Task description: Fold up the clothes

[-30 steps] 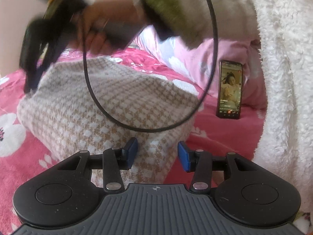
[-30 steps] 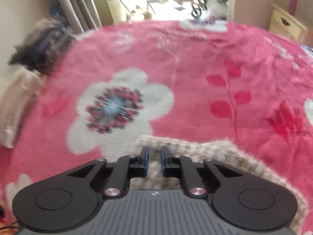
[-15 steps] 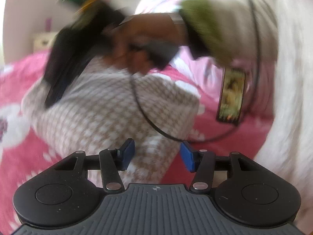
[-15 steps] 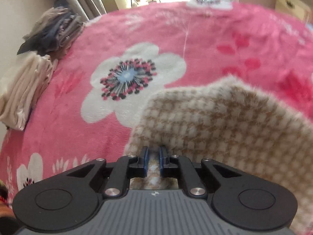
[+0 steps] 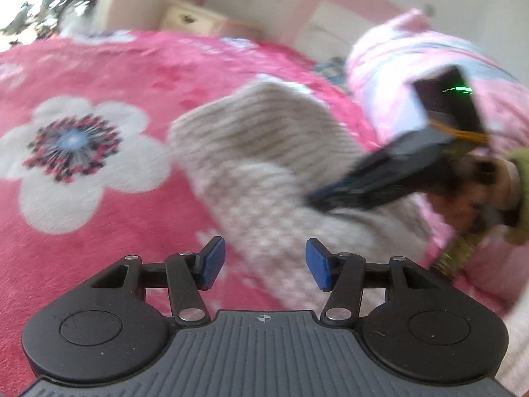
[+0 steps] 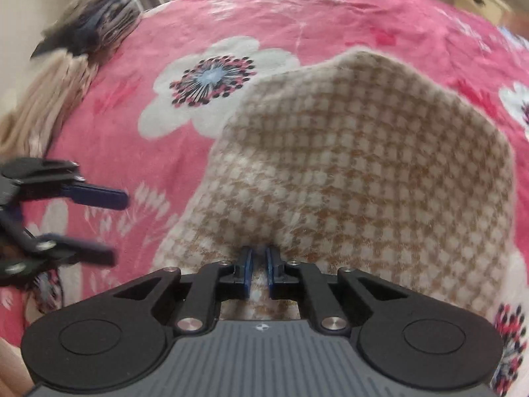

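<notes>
Knitted tan-and-cream check garment (image 6: pixel 373 172) lies bunched on a pink floral blanket (image 6: pixel 205 16), w/ the right gripper (image 6: pixel 258 273) pinched narrow on its near edge, cloth caught between the blue pads. Left wrist view shows the same garment as a soft, doubled-over mound, right gripper biting in from the side, a hand (image 5: pixel 479 185) behind it. Left gripper (image 5: pixel 264 264) hangs just short of the near corner, jaws spread wide, holding nothing. Stacks of folded clothes (image 6: pixel 56 76) sit at the blanket's far edge.

Step in hand, by the look of it: mid-fold, one edge held while the other tool lines up for a second hold. Next move prob. calls for the left gripper to close on the free corner level w/ the right one, so both edges travel together & the layers stay square. Thick, floppy knit; likely to sag or slip if pinched shallow.
</notes>
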Action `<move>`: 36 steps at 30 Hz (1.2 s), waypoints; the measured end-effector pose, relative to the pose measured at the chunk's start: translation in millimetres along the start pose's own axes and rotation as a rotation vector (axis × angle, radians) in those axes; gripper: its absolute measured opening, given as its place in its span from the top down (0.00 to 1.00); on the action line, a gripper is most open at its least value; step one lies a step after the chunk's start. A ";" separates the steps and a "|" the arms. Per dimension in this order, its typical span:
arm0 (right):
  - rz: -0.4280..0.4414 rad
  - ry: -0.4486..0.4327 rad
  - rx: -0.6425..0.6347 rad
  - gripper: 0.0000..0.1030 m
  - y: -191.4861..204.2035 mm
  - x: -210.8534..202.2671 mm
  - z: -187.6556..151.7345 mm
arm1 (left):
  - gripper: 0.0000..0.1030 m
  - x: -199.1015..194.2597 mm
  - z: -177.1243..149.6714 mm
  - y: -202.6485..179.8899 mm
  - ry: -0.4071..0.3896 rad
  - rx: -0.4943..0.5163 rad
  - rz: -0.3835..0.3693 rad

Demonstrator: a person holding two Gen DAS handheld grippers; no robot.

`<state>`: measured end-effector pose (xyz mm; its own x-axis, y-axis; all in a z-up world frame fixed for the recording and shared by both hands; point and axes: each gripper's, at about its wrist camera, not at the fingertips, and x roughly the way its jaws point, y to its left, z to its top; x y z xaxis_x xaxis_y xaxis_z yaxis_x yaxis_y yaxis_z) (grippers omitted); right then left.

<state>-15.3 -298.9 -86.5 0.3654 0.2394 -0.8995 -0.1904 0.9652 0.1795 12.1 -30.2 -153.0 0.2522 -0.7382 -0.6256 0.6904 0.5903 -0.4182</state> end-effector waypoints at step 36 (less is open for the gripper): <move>0.220 -0.083 0.154 0.84 18.4 -30.8 -103.0 | 0.48 53.3 56.9 -64.8 -0.034 0.276 0.000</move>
<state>-124.0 -299.4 -96.5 0.4052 0.4470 -0.7975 -0.1355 0.8920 0.4312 19.4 -126.4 -121.8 0.2714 -0.7515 -0.6013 0.8477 0.4825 -0.2204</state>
